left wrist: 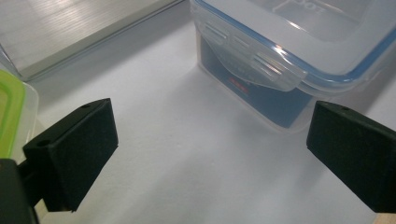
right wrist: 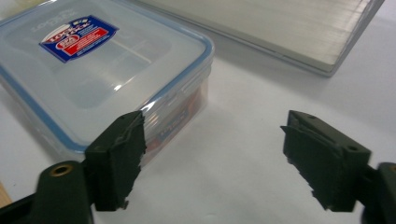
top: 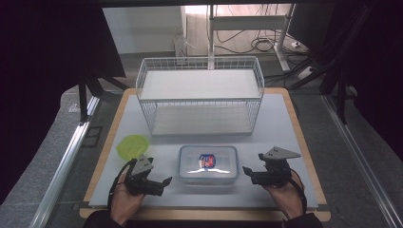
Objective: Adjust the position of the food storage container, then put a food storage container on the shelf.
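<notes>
A clear rectangular food box [top: 208,165] with a blue-sealed lid and a red and blue label lies at the front middle of the table. My left gripper [top: 164,183] is open just left of the box, its jaws pointing at the box's left end. My right gripper [top: 248,172] is open just right of it, facing the other end. In the left gripper view the box [left wrist: 285,51] with its side latch is ahead between the spread jaws [left wrist: 210,154]. In the right gripper view the box [right wrist: 102,70] lies ahead to the left of the gripper [right wrist: 212,158]. Nothing is held.
A white wire shelf rack [top: 199,92] stands at the back middle of the white table top [top: 280,137]. A small round container with a green lid [top: 132,146] sits behind my left hand. The rack's flat base [right wrist: 280,28] lies beyond the box.
</notes>
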